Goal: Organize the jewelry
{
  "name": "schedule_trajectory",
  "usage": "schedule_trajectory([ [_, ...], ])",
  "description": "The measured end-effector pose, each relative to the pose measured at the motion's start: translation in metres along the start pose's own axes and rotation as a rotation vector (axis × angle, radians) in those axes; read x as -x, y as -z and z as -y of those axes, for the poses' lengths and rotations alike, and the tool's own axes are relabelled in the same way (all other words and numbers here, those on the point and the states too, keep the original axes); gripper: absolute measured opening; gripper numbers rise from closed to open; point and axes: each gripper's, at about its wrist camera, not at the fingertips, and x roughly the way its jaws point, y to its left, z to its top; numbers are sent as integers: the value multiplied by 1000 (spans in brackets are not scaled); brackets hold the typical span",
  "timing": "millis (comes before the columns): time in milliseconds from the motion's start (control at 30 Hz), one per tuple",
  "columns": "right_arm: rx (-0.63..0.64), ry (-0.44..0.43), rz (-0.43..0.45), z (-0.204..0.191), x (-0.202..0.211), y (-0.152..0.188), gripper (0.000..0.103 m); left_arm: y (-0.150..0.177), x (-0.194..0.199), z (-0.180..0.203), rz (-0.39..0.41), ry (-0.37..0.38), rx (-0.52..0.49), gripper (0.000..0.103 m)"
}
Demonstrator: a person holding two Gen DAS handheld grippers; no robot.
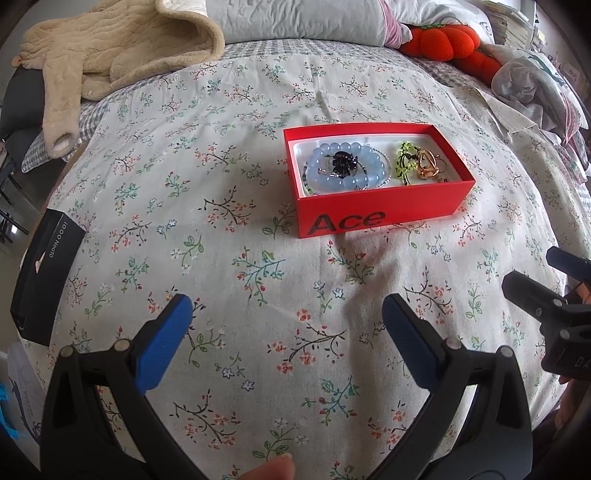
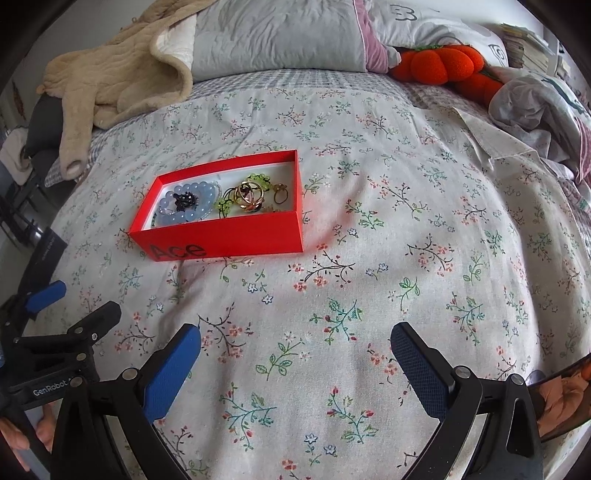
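A red box marked "Ace" (image 1: 384,210) sits on the floral bedspread; it also shows in the right wrist view (image 2: 221,238). Inside lie a pale blue bead bracelet (image 1: 325,181) with a dark beaded piece (image 1: 341,162) on it, a green bead string (image 1: 402,162) and gold rings (image 1: 428,166). The same pieces show in the right wrist view: bracelet (image 2: 173,218), gold rings (image 2: 249,197). My left gripper (image 1: 286,314) is open and empty, well short of the box. My right gripper (image 2: 295,343) is open and empty, to the right of the box and nearer than it.
A black phone box (image 1: 44,280) lies at the bed's left edge. A beige fleece garment (image 1: 110,48), pillows (image 1: 295,14), an orange plush toy (image 1: 447,44) and crumpled clothes (image 1: 535,85) lie at the far side. The right gripper shows in the left wrist view (image 1: 546,299).
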Motion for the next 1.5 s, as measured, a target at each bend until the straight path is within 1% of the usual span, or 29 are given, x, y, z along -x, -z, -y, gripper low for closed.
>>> schedule_trajectory([
  [700,-5,4,-9,-1,-3,2,103,1,1,-2,8,-10,0,102],
  [867,-20,-2,-24,1,-5,4,103,3,3,-1,19,-6,-3,102],
  [967,-10,2,-19,2,-3,3,103,2,4,-2,39,-15,8,102],
  [1067,-20,3,-16,5,-2,2,103,1,2,-3,35,-15,25,102],
  [1200,-16,0,-28,7,-4,1,103,1,-2,3,38,-21,18,102],
  [1267,-23,2,-31,7,-7,2,103,1,-5,7,29,-16,7,102],
  [1367,-13,-11,-59,4,-14,4,103,2,-9,14,14,-7,-13,102],
  [1500,1,-4,-62,2,-17,4,103,2,-12,22,5,-5,-28,102],
])
